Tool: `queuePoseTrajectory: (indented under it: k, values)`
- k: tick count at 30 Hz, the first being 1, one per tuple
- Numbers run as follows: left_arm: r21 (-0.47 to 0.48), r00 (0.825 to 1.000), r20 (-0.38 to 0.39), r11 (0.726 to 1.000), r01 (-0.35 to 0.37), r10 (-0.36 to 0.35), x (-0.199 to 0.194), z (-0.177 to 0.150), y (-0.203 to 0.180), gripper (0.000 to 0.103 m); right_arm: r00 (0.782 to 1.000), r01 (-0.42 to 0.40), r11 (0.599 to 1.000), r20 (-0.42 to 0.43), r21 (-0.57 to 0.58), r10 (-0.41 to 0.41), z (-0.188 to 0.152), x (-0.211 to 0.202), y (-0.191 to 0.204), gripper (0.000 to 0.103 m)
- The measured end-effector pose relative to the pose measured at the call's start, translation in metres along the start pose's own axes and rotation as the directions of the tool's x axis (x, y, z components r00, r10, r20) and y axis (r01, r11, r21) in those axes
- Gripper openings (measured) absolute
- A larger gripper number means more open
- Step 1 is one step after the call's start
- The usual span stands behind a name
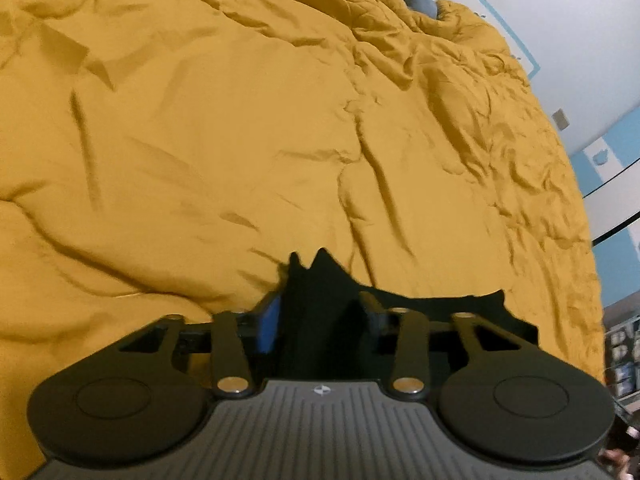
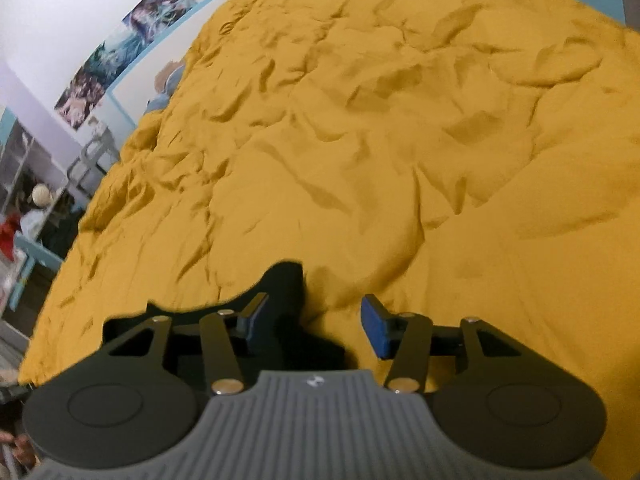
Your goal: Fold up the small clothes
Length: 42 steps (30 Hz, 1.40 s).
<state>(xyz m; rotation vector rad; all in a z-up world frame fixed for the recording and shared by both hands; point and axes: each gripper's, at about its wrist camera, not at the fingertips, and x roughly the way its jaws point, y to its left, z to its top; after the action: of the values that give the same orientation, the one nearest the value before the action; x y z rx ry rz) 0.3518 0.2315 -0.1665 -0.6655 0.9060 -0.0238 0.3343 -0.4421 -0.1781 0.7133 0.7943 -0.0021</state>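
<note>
Left gripper point(image 1: 320, 320) pinches a bunched fold of the small black cloth garment point(image 1: 420, 312), right gripper point(image 2: 316, 324) stands open with the same dark cloth only against one blue pad point(image 2: 256, 320), all low over the rumpled mustard-yellow bedspread point(image 1: 240, 140); we judge it limp, light, best held at corners.

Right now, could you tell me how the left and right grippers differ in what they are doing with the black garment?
The left gripper has black garment filling the gap between its fingers; the right gripper stands wider, with cloth only beside one finger and the other blue pad bare. Both point down at the yellow bedspread.
</note>
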Motion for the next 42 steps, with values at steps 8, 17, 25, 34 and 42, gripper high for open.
queuePoseTrajectory:
  k: [8,17,25,34,42]
  values:
    - [0.038,0.991,0.111,0.997,0.071,-0.074,-0.023,0.000,-0.013,0.007,0.994,-0.107,0.993,0.027,0.049,0.106,-0.001,0.009,0.006,0.000]
    - [0.201,0.978,0.185,0.978,0.056,-0.094,-0.038,0.022,-0.053,0.007,0.989,-0.065,0.996,0.132,-0.056,0.072,0.021,-0.037,0.032,0.000]
    - [0.129,0.993,0.094,0.988,-0.081,0.069,0.016,0.014,-0.039,0.018,0.998,0.037,0.999,0.045,0.002,-0.037,0.010,0.007,0.011,0.006]
    - [0.204,0.987,0.154,0.977,-0.069,0.037,-0.041,0.009,-0.064,0.026,0.998,-0.048,0.998,0.053,0.042,0.046,-0.006,-0.056,0.005,0.049]
    - [0.332,0.994,0.061,0.941,0.066,-0.092,-0.031,-0.040,-0.130,0.026,0.993,-0.116,0.975,-0.016,0.189,0.121,-0.036,-0.042,-0.023,0.057]
